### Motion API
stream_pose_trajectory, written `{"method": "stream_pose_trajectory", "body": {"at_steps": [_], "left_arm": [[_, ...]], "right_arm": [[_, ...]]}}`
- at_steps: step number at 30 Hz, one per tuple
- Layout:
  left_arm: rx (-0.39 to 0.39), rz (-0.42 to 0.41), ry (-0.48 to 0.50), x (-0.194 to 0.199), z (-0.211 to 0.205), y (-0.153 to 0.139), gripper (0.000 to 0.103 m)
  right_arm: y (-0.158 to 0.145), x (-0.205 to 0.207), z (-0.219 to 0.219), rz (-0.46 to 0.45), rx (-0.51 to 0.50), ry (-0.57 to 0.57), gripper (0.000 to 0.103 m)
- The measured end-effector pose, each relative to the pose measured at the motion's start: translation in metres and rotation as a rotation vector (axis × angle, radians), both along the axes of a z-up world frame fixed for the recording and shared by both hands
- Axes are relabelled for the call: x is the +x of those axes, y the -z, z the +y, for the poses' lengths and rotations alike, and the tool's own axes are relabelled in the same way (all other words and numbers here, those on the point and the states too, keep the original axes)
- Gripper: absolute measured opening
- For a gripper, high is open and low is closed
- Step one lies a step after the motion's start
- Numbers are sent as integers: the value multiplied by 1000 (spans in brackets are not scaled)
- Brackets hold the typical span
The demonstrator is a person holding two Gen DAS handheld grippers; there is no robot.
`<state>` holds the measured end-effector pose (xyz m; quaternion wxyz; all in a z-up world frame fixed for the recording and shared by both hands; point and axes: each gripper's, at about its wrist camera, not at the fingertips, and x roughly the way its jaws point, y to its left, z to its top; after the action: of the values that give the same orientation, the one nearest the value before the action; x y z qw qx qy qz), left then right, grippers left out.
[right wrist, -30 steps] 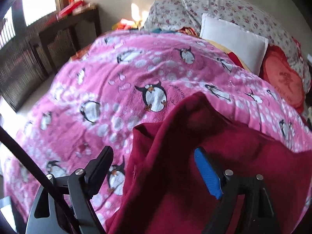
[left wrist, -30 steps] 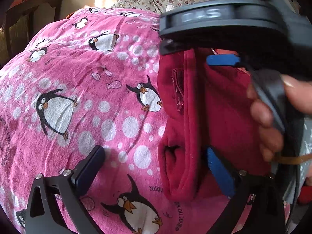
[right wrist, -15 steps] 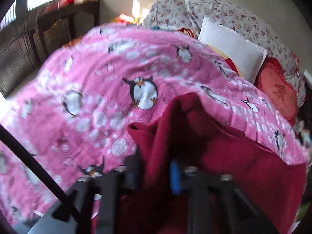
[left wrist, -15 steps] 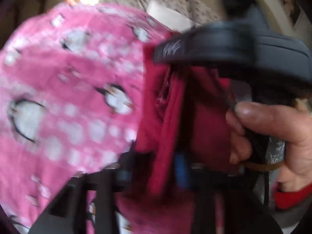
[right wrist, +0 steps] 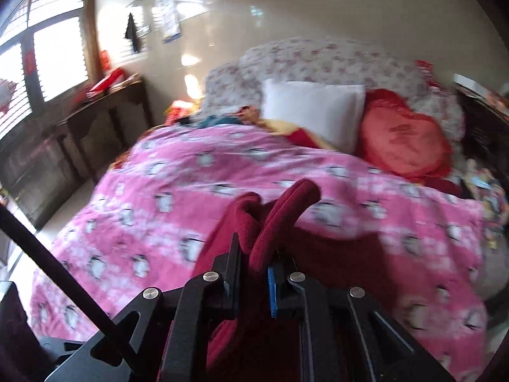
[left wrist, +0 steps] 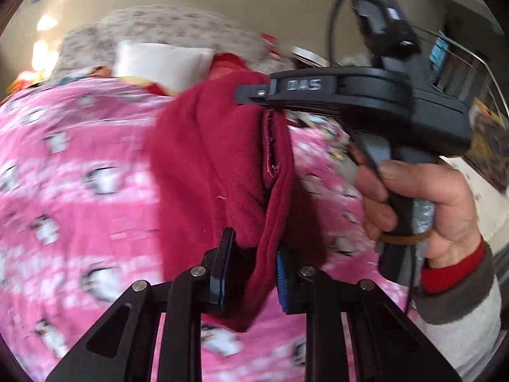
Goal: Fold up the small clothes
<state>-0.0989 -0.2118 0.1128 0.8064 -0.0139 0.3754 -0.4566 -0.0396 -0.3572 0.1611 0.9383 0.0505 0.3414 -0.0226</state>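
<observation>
A dark red fleece garment (left wrist: 216, 159) hangs lifted above the pink penguin blanket (left wrist: 79, 159). My left gripper (left wrist: 254, 251) has a bunched fold of it between its blue pads, and its jaws are closing on the cloth. The right gripper (left wrist: 251, 95), held by a hand (left wrist: 429, 210), pinches the garment's upper edge in the left wrist view. Seen from the right wrist, my right gripper (right wrist: 256, 251) is shut on a rolled edge of the red garment (right wrist: 286, 203), which sticks up past the fingers. The rest of the garment trails down over the blanket (right wrist: 178, 191).
A white pillow (right wrist: 311, 114), a red heart cushion (right wrist: 400, 137) and floral pillows (right wrist: 318, 63) lie at the bed's head. A dark wooden table (right wrist: 105, 117) stands by the window (right wrist: 57, 54) on the left. Cluttered items sit at the bed's right edge (right wrist: 490, 197).
Both grippers went from wide open over the garment to closed on its red cloth. They then rose and swung, lifting the garment off the blanket.
</observation>
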Motion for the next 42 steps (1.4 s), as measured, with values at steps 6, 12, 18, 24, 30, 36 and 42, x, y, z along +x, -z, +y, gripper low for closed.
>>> {"method": "stream_pose_trajectory", "body": {"at_steps": [6,12,18,24,30,36,42], "left_arm": [[109,17,91,-9,-88,32,22],[110,21,115,-9,-61,19,54],[215,-192,-41,4,-14,-4,72],[350,-194,-146,24,-26,35,72],[380,-109,-110,15,-35,73,72],[365,-212,-158,16,-21,42,72],[390,-275,-325,60,-31,25,72]], "right_arm": [[42,-6,-79,73,-7,161,12],[93,7,-109,117,28,214,25],[47,-62,-103,12,89,253,55],[44,-91,-43,2,88,93,55],[117,-95,-37,147,-42,200,46],[84,-119,-52,38,66,239,51],[60,-88,-38,-48,88,184,51]]}}
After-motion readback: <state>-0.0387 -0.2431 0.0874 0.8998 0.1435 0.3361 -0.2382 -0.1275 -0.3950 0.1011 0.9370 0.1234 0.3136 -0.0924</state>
